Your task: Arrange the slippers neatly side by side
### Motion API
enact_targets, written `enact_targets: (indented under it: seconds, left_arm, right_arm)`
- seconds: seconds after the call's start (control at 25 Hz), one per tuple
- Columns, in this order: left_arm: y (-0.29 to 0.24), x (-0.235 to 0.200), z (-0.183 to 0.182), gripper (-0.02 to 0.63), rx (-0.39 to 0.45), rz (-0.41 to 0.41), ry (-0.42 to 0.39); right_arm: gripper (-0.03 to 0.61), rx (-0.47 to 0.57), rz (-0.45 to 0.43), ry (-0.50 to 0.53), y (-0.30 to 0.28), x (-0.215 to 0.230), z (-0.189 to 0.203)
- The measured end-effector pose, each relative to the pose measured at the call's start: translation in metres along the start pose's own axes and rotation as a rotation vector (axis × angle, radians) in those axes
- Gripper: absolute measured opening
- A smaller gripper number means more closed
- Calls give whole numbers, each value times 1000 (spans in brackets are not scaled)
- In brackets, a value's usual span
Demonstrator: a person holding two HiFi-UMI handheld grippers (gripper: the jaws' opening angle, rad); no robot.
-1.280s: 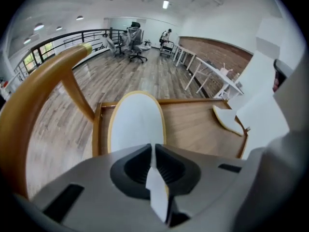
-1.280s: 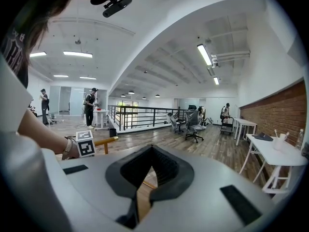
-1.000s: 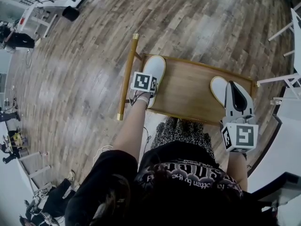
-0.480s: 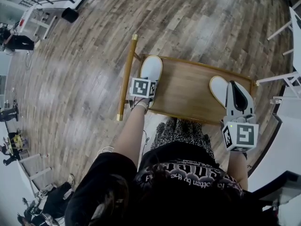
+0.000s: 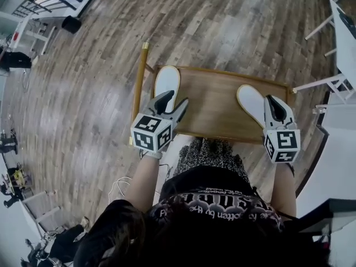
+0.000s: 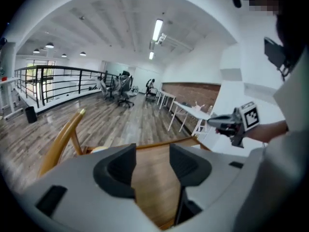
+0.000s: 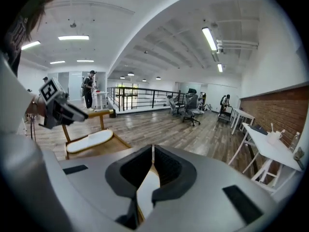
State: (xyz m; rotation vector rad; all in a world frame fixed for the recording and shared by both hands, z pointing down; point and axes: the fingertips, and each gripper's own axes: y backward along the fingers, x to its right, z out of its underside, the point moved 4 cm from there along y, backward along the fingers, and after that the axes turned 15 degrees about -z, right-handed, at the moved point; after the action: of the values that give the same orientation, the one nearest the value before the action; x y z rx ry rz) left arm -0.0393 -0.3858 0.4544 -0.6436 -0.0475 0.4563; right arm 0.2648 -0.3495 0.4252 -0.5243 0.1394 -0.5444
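The left grey two-jaw gripper (image 5: pixel 173 105) hovers over the near end of the left white flat slipper (image 5: pixel 167 81). Its jaws have just been opening and stand apart with nothing between them. The right grey gripper (image 5: pixel 271 100), jaws closed together, is over the right white slipper (image 5: pixel 249 101). The slippers lie well apart at opposite ends of the brown wooden platform (image 5: pixel 214 102).

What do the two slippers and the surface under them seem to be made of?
Left slipper and right slipper: white, matte, flat; likely fabric or foam, too small to tell which. Wooden top under them: brown, visible grain, mild sheen, so wood or wood veneer.
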Motion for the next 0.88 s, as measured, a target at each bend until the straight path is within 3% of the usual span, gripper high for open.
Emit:
enact_targets:
  seconds: [0.16,0.32,0.4,0.64,0.88]
  left_arm:
    - [34,24,-28,206,172,79,-19]
    - [64,28,-46,13,284,92,-33]
    - [74,24,-50,3,316,84,-22]
    - [89,24,-35,3,281,45,3]
    - [97,33,-8,3,222,0,41]
  right_arm:
    - [3,-158,-77,-17,-11,13,42]
    - [72,-292,-193,27,-22,24,63]
    - [84,-372,-234,68,-29,31,75]
    - [95,-559,-269,140,-50,51,117]
    - [114,-695,-434,88,-64,50,147]
